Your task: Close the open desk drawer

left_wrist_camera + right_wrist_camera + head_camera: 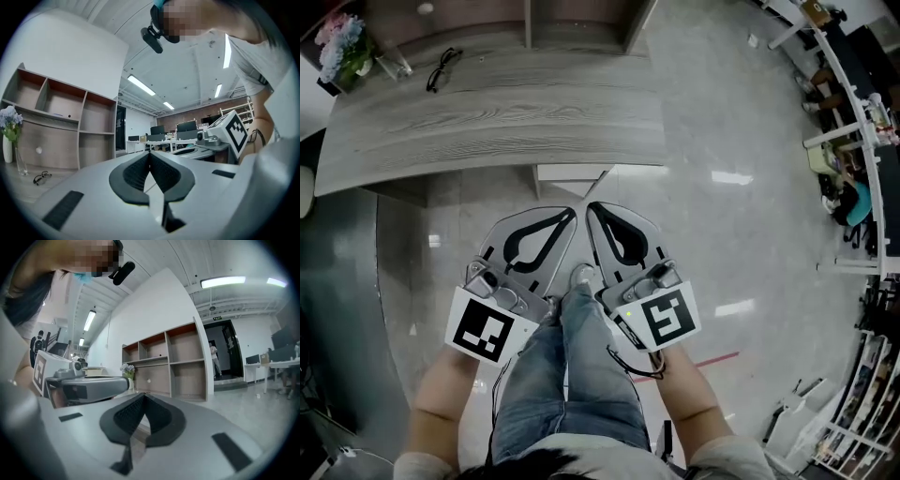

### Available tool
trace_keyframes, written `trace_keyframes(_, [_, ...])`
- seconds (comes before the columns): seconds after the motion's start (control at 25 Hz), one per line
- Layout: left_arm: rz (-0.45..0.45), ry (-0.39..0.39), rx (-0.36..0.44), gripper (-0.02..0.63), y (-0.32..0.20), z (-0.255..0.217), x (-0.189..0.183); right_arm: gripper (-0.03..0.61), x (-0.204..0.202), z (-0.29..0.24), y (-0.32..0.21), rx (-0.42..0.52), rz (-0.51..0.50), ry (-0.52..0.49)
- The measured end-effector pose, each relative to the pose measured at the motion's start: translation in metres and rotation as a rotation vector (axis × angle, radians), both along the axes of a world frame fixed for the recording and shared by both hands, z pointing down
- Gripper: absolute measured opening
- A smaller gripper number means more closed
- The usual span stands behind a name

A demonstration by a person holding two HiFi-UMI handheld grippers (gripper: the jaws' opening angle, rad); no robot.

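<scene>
A grey wood-grain desk (487, 117) fills the upper left of the head view. A pale drawer front (574, 173) sticks out a little below the desk's front edge. Both grippers hang side by side over the floor, just short of that drawer and pointing at it. My left gripper (571, 213) (150, 153) is shut, its dark pads meeting at the tip with nothing between them. My right gripper (591, 206) (143, 394) is also shut and empty. Neither touches the drawer.
On the desk lie black glasses (442, 67), a clear glass (394, 64) and a vase of flowers (342, 42). An open shelf unit (173, 364) stands behind the desk. Polished grey floor (741, 187) spreads to the right, with office desks and a seated person (853, 202) far right.
</scene>
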State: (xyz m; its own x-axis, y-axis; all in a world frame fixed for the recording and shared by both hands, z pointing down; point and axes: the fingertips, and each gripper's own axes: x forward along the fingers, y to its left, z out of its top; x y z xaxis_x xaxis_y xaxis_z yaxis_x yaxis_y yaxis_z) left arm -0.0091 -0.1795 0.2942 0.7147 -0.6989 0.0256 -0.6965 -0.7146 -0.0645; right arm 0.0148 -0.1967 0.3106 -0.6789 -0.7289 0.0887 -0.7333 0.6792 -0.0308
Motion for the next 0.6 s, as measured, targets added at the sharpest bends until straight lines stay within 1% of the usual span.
trace_keyframes(0.24, [-0.014, 0.000, 0.031, 0.011, 0.009, -0.039, 0.001, 0.008, 0.010, -0.045, 0.020, 0.013, 0.014, -0.003])
trace_keyframes(0.4, [-0.013, -0.019, 0.043, 0.011, 0.020, -0.058, 0.002, 0.008, 0.010, -0.069, 0.037, 0.019, 0.011, -0.015])
trace_keyframes(0.6, [-0.019, -0.016, 0.034, 0.011, 0.038, -0.072, 0.004, 0.008, 0.010, -0.094, 0.056, 0.033, 0.001, -0.041])
